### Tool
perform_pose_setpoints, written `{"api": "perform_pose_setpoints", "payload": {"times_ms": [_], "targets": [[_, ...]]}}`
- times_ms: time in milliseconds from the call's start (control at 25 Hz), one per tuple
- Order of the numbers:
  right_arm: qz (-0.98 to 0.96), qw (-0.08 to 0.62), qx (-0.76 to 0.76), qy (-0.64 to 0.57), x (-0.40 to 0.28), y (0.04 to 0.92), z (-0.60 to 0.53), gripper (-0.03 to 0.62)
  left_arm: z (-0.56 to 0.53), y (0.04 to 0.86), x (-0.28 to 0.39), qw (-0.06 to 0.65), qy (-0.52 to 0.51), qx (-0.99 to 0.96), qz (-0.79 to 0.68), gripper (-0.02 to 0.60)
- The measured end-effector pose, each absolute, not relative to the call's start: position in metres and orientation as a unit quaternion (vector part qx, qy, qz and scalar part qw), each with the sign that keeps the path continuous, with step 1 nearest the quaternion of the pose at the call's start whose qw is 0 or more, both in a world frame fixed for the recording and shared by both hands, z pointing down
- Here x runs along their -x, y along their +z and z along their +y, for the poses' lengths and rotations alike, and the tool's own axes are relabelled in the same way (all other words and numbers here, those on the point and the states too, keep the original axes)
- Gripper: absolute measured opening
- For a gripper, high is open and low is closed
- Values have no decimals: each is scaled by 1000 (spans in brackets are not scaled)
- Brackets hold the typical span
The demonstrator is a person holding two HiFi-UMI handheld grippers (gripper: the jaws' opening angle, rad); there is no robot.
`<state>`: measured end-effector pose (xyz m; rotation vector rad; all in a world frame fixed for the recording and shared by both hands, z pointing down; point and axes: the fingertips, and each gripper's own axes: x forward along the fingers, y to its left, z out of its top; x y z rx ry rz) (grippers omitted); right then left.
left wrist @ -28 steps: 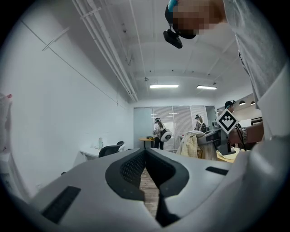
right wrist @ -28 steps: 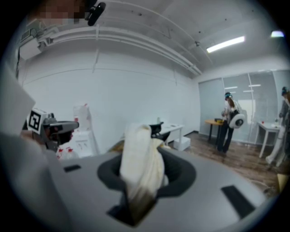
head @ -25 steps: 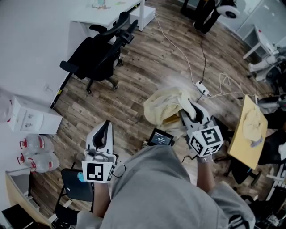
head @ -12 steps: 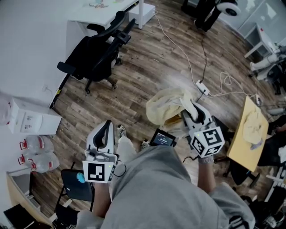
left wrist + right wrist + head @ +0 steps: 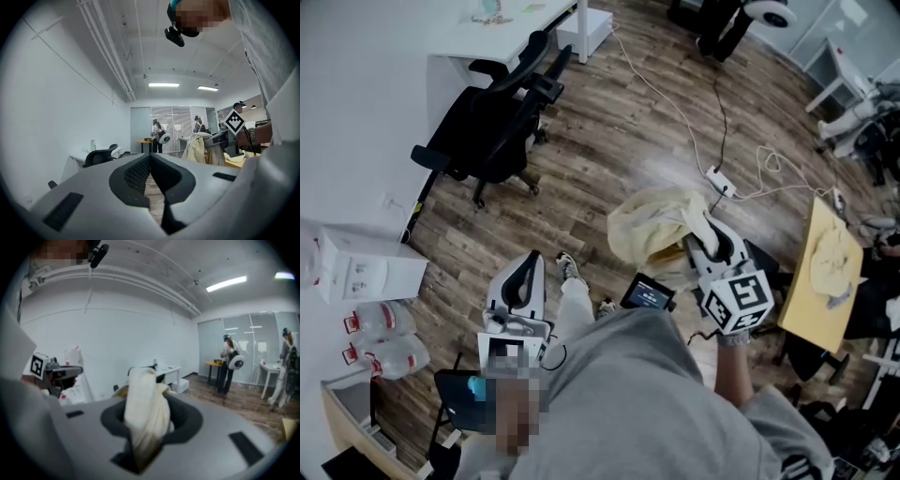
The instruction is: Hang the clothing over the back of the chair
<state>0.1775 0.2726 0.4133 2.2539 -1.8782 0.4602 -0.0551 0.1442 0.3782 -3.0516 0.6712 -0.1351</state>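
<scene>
- One cream garment, bunched into a loose bundle and held off the wooden floor, roughly over its middle and well apart from the black chair.
- Clamped on a gathered fold of that garment: the right hand-held gripper, with cloth filling the gap between its jaws and spilling out in front.
- Closed at the tips with nothing between them: the left hand-held gripper, pointing level beside the person's leg.
- Standing toward the floor's far left edge, just beside the white surface: the chair meant to take the garment.
- Also in sight, near the floor's right edge: another pale cloth lying on a tan surface, not the one in hand.
- Probably light and thoroughly soft: sags, folds over itself, keeps no shape of its own.
- Unlikely to break or to slip out of the pads, though liable to slide off a smooth chair back if dropped there as a lump.
- Best taken, in all likelihood, at two separate points along one edge, such as collar or shoulders, so as to spread flat.
- Calls for opening the left hand-held gripper first for that second hold.
</scene>
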Motion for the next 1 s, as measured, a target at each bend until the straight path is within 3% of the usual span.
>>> {"api": "perform_pose_setpoints", "payload": {"times_ms": [1000], "targets": [[-595,97,-784,152,-214,395,139,140,-11,367,6,-21,-30,984,173,25]]}}
